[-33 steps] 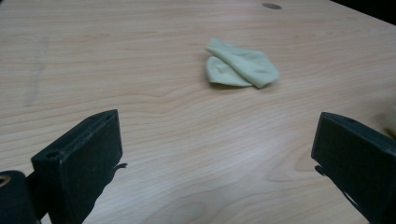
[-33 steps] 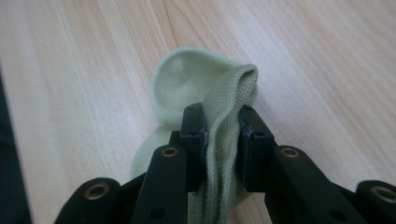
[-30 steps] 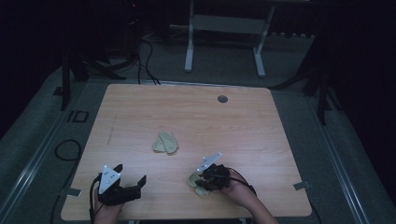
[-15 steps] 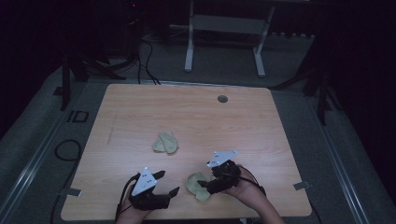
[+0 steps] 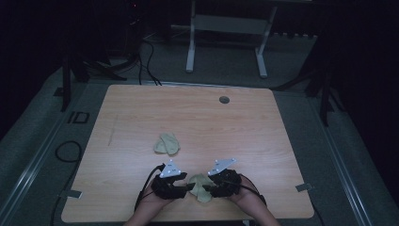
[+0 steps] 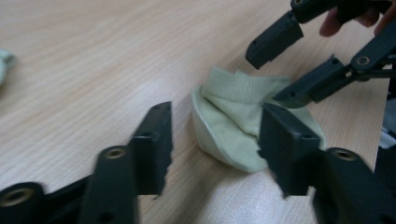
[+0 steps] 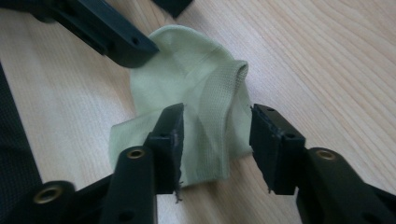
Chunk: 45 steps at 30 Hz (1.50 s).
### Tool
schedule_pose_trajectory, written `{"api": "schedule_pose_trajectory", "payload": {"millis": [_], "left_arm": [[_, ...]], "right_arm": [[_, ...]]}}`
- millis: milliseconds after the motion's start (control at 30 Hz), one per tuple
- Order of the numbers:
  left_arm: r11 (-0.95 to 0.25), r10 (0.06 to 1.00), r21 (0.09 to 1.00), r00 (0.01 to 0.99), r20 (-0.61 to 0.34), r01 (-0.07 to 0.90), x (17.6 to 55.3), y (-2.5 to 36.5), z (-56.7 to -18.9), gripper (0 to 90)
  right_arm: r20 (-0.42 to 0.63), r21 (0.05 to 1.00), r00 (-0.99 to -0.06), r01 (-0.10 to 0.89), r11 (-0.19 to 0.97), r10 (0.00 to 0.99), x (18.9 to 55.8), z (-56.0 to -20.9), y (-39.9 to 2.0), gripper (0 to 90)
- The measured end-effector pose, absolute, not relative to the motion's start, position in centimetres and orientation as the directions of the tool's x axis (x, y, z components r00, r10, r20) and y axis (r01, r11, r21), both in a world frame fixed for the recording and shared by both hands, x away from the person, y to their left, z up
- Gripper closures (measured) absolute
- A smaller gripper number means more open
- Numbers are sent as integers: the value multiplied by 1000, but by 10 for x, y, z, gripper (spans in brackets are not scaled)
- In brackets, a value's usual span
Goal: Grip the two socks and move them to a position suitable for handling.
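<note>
Two pale green socks were on the worktop [image 5: 141, 108] – one sat alone near the middle [image 5: 167, 144], the other [image 5: 201, 185] lay crumpled near the front edge, right between both grippers.

The left gripper [image 5: 187, 187] had just been closing, but its jaws stood apart with the sock [image 6: 243, 126] lying between and just past them – nothing pinched that I could see. Same deal with the right gripper [image 5: 211, 187]: jaws had been narrowing, straddling the ribbed cuff [image 7: 219, 93] of the sock [image 7: 187, 84], with gaps showing on both sides, so not clamped yet.

Handling-wise, I'd guess this thing was super light, soft and floppy. No stiffness at all, so it would sag and fold wherever it wasn't held. The knit should give decent friction. Best spots to take hold were probably the thick ribbed cuff on one side and the toe end on the other.

Room looked fine – lots of bare wood behind and to both sides. Only the front edge was close, so a dropped sock could slide off toward the person.
</note>
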<state>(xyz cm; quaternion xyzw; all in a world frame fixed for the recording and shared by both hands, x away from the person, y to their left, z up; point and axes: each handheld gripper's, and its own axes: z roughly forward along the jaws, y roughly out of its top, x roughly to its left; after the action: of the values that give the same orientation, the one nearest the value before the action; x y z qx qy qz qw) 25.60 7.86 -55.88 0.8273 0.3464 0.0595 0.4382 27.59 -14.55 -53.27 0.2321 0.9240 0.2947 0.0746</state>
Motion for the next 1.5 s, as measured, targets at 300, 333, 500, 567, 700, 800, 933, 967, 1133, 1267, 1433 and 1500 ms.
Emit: {"api": "schedule_pose_trajectory", "payload": {"millis": [300, 333, 500, 567, 700, 800, 933, 967, 1133, 1267, 1433, 1500], "left_arm": [[-401, 633, 734, 745, -210, 548, 263, 70, -567, 787], [-401, 642, 731, 739, -206, 552, 263, 70, -567, 862], [-381, 675, 749, 717, -176, 542, 261, 72, -561, 882], [-378, 690, 760, 708, -150, 528, 259, 73, -556, 883], [-345, 728, 783, 674, -125, 518, 254, 77, -547, 883], [-329, 763, 795, 639, -94, 510, 250, 81, -543, 882], [-319, 771, 793, 629, -101, 519, 248, 82, -544, 882], [-322, 768, 788, 631, -107, 525, 248, 81, -547, 882], [-334, 758, 767, 640, -128, 548, 251, 73, -557, 881], [-350, 749, 747, 648, -138, 564, 252, 69, -565, 879], [-338, 716, 745, 670, -193, 575, 254, 71, -567, 743], [-336, 714, 746, 672, -197, 575, 254, 72, -566, 692]], "right_arm": [[0, 550, -890, 381, 744, 456, 276, -543, -139, 801], [4, 552, -890, 382, 741, 456, 275, -542, -139, 830], [15, 598, -885, 380, 706, 465, 272, -525, -148, 845], [10, 622, -879, 379, 685, 477, 271, -515, -154, 845], [-4, 657, -853, 392, 644, 522, 271, -498, -173, 845], [-4, 669, -824, 419, 614, 566, 274, -492, -191, 845], [12, 666, -778, 474, 575, 628, 278, -496, -213, 844], [22, 663, -770, 488, 568, 637, 278, -499, -217, 844], [34, 633, -753, 525, 568, 658, 278, -517, -226, 836], [50, 607, -739, 556, 568, 671, 284, -532, -229, 810], [41, 579, -731, 573, 580, 682, 291, -542, -232, 702], [43, 578, -729, 576, 578, 683, 291, -542, -232, 669]]}}
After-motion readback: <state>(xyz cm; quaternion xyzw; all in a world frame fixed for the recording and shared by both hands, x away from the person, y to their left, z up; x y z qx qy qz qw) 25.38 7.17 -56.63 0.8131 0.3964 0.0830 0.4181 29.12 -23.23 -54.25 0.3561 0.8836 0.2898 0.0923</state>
